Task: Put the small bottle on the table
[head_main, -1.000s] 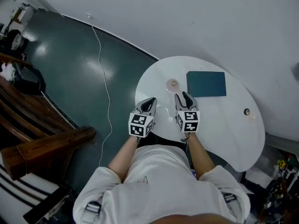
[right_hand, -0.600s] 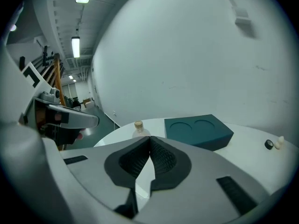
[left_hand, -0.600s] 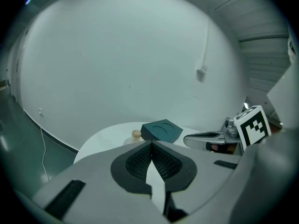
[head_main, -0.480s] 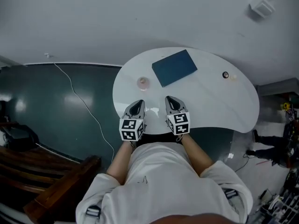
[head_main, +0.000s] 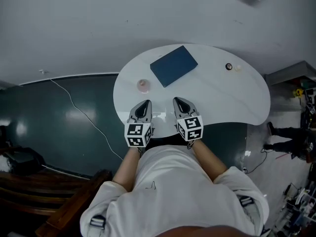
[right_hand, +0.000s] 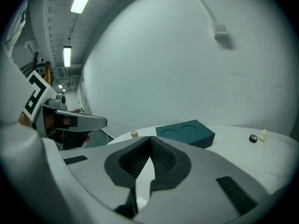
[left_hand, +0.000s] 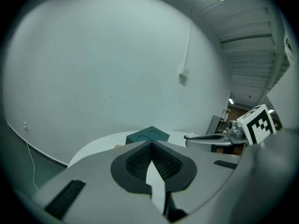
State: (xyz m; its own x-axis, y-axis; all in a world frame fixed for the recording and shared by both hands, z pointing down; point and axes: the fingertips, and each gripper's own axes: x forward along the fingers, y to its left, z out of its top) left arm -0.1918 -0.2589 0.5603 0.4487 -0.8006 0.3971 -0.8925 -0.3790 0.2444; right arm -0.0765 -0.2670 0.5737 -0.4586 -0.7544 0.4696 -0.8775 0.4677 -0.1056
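Note:
A white rounded table (head_main: 247, 102) carries a teal box (head_main: 174, 65) with two round hollows in its top (right_hand: 186, 130). A tiny cream bottle-shaped thing (right_hand: 264, 134) stands by a small black round piece (right_hand: 252, 138) at the far right (head_main: 228, 66). A small pinkish round thing (head_main: 143, 85) sits at the left, ahead of my left gripper (head_main: 146, 103). My left gripper (left_hand: 150, 143) and right gripper (head_main: 177, 100) hover side by side over the near table edge. Both are shut and hold nothing, the right gripper (right_hand: 150, 139) included.
Past the table's left edge lies dark green floor (head_main: 59, 122) with a thin white cable (head_main: 84, 115). A pale wall (head_main: 123, 19) runs behind the table. Dark wooden furniture (head_main: 54, 201) stands at the lower left, and clutter (head_main: 301, 132) at the right.
The head view has swung round, so the table and teal box sit turned and shifted in the picture. Both grippers stay together over the near table edge.

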